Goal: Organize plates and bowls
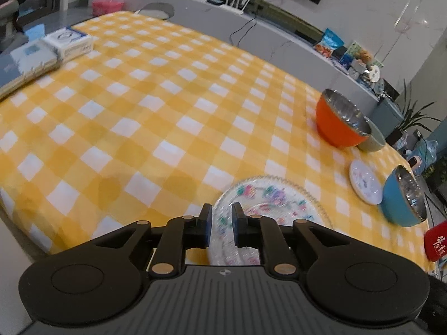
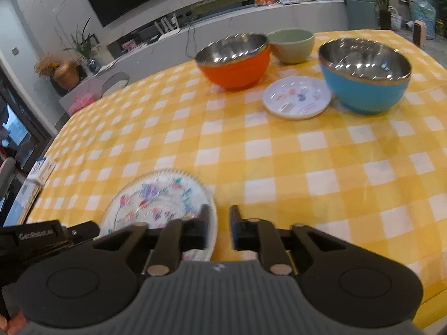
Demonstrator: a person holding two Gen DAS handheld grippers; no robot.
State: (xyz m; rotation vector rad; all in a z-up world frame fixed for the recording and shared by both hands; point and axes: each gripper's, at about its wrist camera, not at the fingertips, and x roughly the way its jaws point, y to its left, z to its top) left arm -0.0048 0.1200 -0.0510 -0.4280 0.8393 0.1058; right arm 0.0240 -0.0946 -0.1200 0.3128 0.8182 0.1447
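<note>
Big plate [image 1: 268,212] sits under our left gripper [image 1: 222,224], right gripper [image 2: 219,227] just beside; both sets of fingers apart, gripping nothing, so we reckon a shallow pinch slips off the rim.

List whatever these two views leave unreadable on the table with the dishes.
- Large patterned plate: left wrist view, near rim hidden behind the left gripper; pattern smeared by blur.
- Same plate: right wrist view, near edge covered by the right gripper.
- Green bowl: left wrist view, mostly behind the orange bowl.
- Small plate: right wrist view, sticker print too small.
</note>
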